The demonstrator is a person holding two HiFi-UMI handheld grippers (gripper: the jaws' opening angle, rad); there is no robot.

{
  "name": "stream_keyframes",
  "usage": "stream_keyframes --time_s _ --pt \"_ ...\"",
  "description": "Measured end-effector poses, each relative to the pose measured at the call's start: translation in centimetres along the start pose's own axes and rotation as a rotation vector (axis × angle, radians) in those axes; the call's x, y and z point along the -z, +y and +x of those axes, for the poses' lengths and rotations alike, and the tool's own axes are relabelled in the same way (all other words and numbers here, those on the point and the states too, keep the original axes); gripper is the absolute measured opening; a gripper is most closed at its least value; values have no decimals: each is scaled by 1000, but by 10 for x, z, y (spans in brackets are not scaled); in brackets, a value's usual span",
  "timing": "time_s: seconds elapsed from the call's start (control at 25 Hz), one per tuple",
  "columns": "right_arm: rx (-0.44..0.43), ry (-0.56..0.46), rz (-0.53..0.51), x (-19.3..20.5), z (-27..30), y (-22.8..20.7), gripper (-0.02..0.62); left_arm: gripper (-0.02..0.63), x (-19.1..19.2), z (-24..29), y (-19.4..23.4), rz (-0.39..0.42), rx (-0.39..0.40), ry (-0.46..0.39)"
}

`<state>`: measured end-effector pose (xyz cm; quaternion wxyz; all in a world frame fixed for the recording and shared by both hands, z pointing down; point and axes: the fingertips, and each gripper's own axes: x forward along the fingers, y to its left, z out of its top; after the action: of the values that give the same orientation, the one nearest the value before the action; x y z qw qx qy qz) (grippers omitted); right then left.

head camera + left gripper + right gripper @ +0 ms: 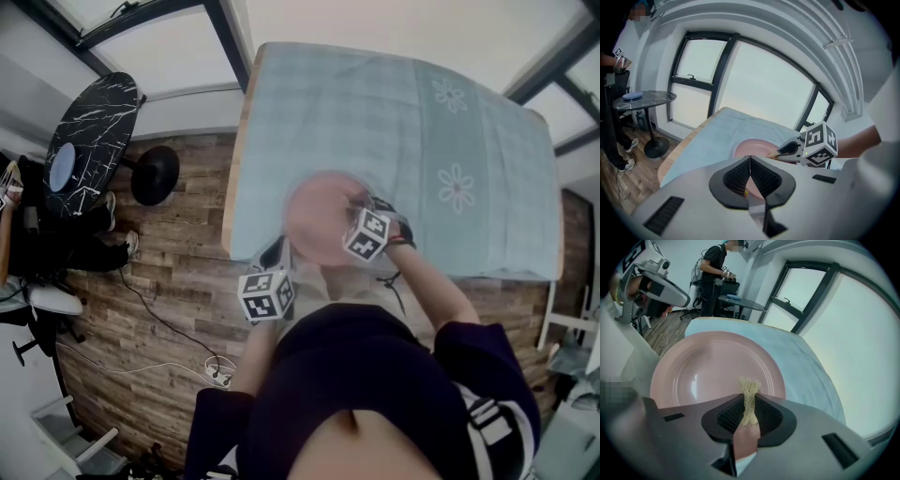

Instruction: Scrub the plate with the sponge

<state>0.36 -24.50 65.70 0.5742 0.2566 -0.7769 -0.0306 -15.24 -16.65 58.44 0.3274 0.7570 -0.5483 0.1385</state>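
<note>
**Plate held up, sponge brought to it: scrubbing judged to be in its middle part**

The plate (708,371) is not lying on the surface (246,141). It is held in the air above it, in the centre of the head view, where it is seen blurred. Its near rim is clenched between the left tongs (750,164), whose jaws are pressed together on a thin pink strip of it. The sponge (749,387) is grasped by the right tongs (749,404) and is squeezed flat between the jaws, so that only a small frayed tip stands out. This tip is seen in front of the lower middle of the plate in the right gripper view. Whether it really touches the plate cannot be told.

Both things are thus taken up and brought together, so the preparation is judged as done. The rubbing itself is judged as under way or just to be begun. No foam, water or dirt is seen on the plate, therefore how much is left cannot be read.

The plate is round, pale pink and glossy, with a flat broad rim, a shallow well and a light reflection on it. The sponge is pale yellow, thin and fibrous, more like a rough pad. The surface is covered by a soft light blue cloth (375,112) with stitched flowers, and a wooden edge is shown at its left side.
</note>
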Motion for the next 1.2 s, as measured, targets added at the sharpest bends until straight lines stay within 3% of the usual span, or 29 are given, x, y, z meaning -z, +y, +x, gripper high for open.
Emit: stream_keyframes --time_s 1.2 --pt "-164 -74 -57 4 -41 97 67 12 40 -35 -36 -54 -62 -44"
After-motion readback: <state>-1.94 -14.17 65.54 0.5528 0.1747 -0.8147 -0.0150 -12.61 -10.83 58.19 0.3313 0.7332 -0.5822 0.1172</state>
